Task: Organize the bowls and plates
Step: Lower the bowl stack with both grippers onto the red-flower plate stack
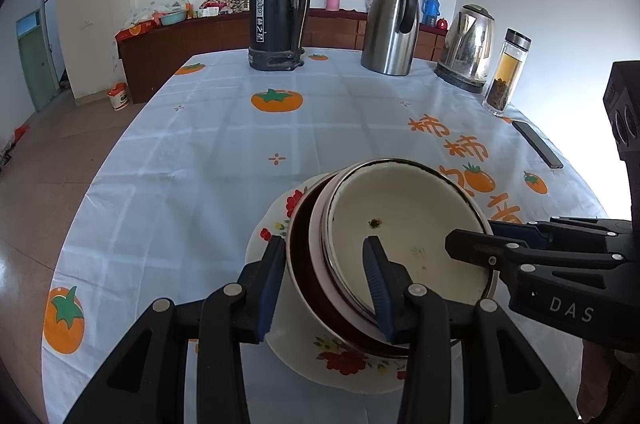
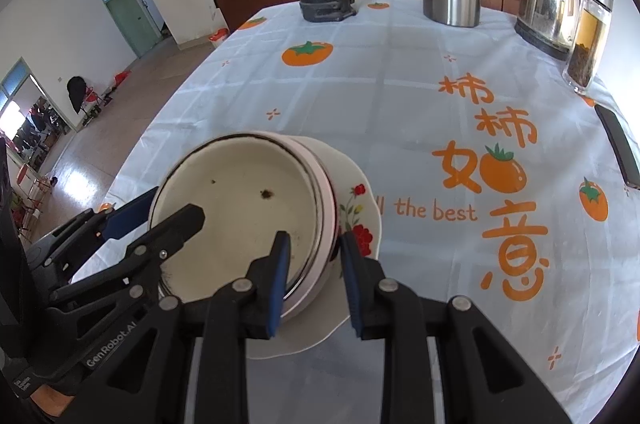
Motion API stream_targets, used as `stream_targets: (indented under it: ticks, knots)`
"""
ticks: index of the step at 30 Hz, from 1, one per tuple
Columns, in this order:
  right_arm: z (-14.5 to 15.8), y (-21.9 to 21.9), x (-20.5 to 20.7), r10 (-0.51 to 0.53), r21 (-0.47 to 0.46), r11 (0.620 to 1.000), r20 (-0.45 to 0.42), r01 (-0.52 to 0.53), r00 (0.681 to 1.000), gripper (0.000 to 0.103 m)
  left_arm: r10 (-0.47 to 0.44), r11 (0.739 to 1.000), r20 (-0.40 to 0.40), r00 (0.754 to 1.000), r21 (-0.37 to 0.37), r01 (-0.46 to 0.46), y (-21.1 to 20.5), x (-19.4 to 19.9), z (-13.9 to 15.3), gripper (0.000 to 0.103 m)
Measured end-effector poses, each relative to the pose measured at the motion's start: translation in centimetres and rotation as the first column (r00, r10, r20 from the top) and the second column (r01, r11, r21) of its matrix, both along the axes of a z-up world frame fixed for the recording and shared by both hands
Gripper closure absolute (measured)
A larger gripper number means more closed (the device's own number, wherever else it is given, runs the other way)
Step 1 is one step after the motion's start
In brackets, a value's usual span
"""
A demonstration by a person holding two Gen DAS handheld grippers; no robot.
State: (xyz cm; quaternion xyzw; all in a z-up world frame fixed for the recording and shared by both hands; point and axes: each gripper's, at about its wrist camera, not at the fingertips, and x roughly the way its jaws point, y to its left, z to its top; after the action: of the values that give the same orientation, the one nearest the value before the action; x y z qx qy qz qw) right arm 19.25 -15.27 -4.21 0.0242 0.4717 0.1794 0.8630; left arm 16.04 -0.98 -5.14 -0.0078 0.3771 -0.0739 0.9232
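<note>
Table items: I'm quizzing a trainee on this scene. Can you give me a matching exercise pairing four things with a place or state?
Things:
1. nested bowls
2. floral plate
3. glass bottle
4. phone

Descriptions:
A. lying flat near the table's right edge
B. under the bowls
C. standing beside the kettle
D. rim between both tools' fingers

Pairs: 1-D, 2-B, 3-C, 4-A
</note>
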Motion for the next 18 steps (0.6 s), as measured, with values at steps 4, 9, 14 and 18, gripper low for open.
stream_targets:
  ticks: [4,9,14,18]
  knots:
    - [0.02,0.14,-0.28,-0.001,-0.011,1.0,0.016,0.001,1.0,0.077,-0.003,1.0,0.004,1.0,-0.003,0.003,0.06,-0.01,-0.02,0.06]
    - [0.08,0.32,-0.46,0.006,-0.032,0.999,0.036,-0.005,0.999,0.077,-0.009,1.0,0.007,1.0,-0.008,0.009,0.15,-0.1,0.02,0.061]
    - [0.11,0.49,-0.57,0.006,-0.045,0.999,0.046,-0.003,0.999,0.077,-0.007,1.0,0.008,1.0,-0.01,0.007,0.23,-0.1,0.01,0.061]
    - [0.25,0.38,-0.57,0.003,-0.037,0.999,0.059,-0.001,0.998,0.077,-0.007,1.0,0.007,1.0,-0.013,0.007,0.28,-0.07,0.03,0.063]
